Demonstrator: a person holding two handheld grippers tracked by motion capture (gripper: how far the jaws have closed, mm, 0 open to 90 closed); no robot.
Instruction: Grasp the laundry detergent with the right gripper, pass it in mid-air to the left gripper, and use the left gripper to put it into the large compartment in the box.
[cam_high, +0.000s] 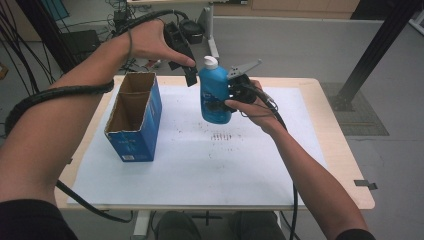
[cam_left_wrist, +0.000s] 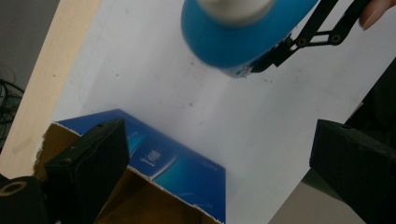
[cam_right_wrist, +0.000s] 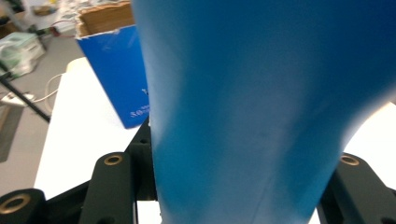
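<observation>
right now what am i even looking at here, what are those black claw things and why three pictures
A person sits at a pale wooden table covered by a white sheet, holding a black two-jaw gripper in each hand. One picture looks down from above; the other two come from cameras riding on each gripper. The right gripper is clamped on a blue plastic bottle with a white cap, lifted off the sheet. The left gripper hovers beside the cap, jaws apart and holding nothing. An open blue cardboard box stands on the sheet at the left.
</observation>
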